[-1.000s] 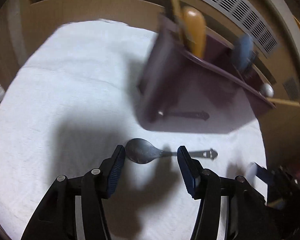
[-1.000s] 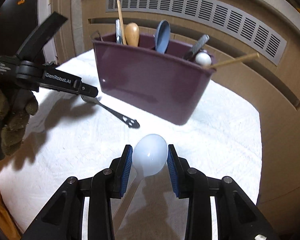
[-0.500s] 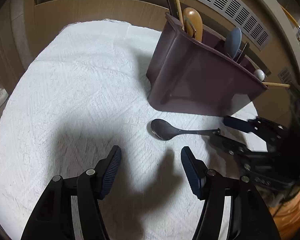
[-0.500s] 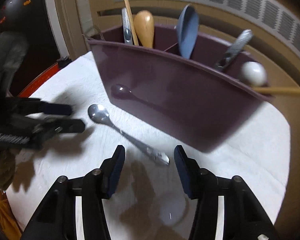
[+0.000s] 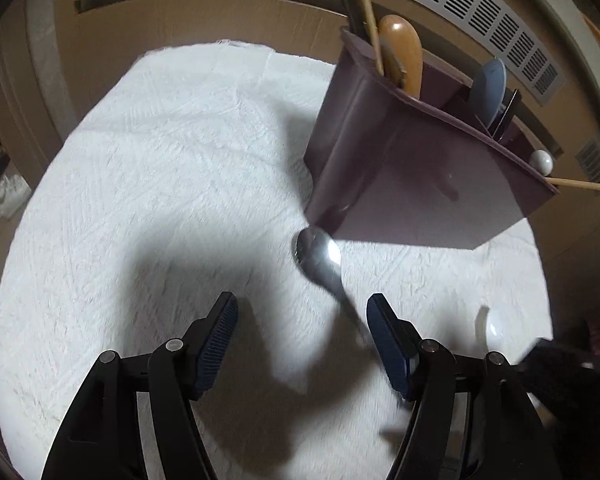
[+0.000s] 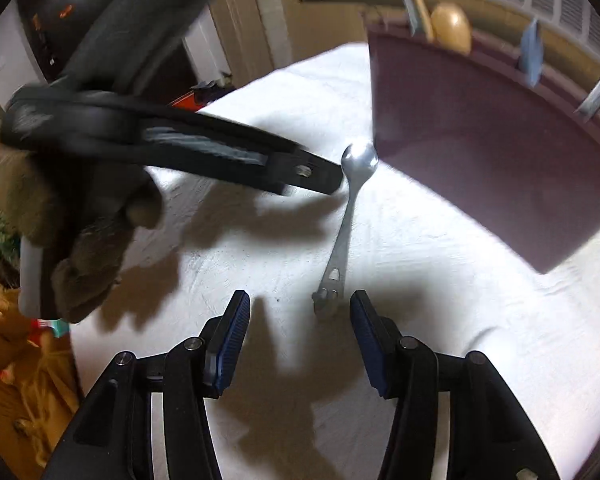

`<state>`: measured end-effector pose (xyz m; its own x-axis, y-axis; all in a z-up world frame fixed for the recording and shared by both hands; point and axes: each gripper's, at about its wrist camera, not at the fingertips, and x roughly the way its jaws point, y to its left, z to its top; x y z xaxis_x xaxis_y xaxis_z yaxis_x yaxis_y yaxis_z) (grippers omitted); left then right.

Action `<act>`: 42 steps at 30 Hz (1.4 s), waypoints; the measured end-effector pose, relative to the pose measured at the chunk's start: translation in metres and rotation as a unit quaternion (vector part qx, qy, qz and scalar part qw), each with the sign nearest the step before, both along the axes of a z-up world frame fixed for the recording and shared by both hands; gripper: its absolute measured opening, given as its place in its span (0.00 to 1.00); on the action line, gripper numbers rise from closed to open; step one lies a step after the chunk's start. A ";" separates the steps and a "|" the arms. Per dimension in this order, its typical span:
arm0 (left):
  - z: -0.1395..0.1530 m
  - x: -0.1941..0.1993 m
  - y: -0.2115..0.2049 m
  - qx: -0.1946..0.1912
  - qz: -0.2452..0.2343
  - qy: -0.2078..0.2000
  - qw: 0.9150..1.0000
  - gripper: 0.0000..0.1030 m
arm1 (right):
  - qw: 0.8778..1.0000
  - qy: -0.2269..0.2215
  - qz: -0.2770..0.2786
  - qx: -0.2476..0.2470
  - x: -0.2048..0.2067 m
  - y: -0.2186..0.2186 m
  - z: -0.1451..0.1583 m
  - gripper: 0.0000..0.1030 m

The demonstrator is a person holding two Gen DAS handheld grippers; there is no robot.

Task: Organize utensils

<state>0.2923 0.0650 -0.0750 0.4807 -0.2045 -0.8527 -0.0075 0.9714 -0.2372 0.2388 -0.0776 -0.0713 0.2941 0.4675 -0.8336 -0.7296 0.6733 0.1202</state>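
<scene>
While lying flat on the white textured cloth (image 5: 148,184) of the desk, the shiny metal spoon (image 6: 346,220) has its bowl just beside the dark purple plastic utensil caddy (image 6: 492,152) at one o'clock. Left gripper (image 5: 302,336): jaws opening, nothing clamped. Right gripper (image 6: 300,336): jaws apart, empty, the handle end between them. A small white plastic spoon (image 5: 494,326) lies at four o'clock.

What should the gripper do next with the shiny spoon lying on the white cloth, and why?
Probably ease the right gripper forward and down so its pads straddle the metal spoon's handle, then close. The spoon lies flat on the cloth just ahead of the open fingers, its handle end nearest, and nothing is gripped. The purple utensil holder stands right behind it.
</scene>
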 end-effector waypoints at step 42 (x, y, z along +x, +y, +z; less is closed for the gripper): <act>0.091 -0.096 -0.033 0.129 -0.064 -0.289 0.946 0.29 | 0.970 -0.088 -0.222 -0.053 -0.002 -0.061 0.029 0.31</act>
<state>0.1959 0.0323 0.0165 0.8678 -0.1131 -0.4839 0.1724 0.9818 0.0798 0.2373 -0.1382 -0.0424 0.5886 0.1767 -0.7889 -0.3686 0.9271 -0.0673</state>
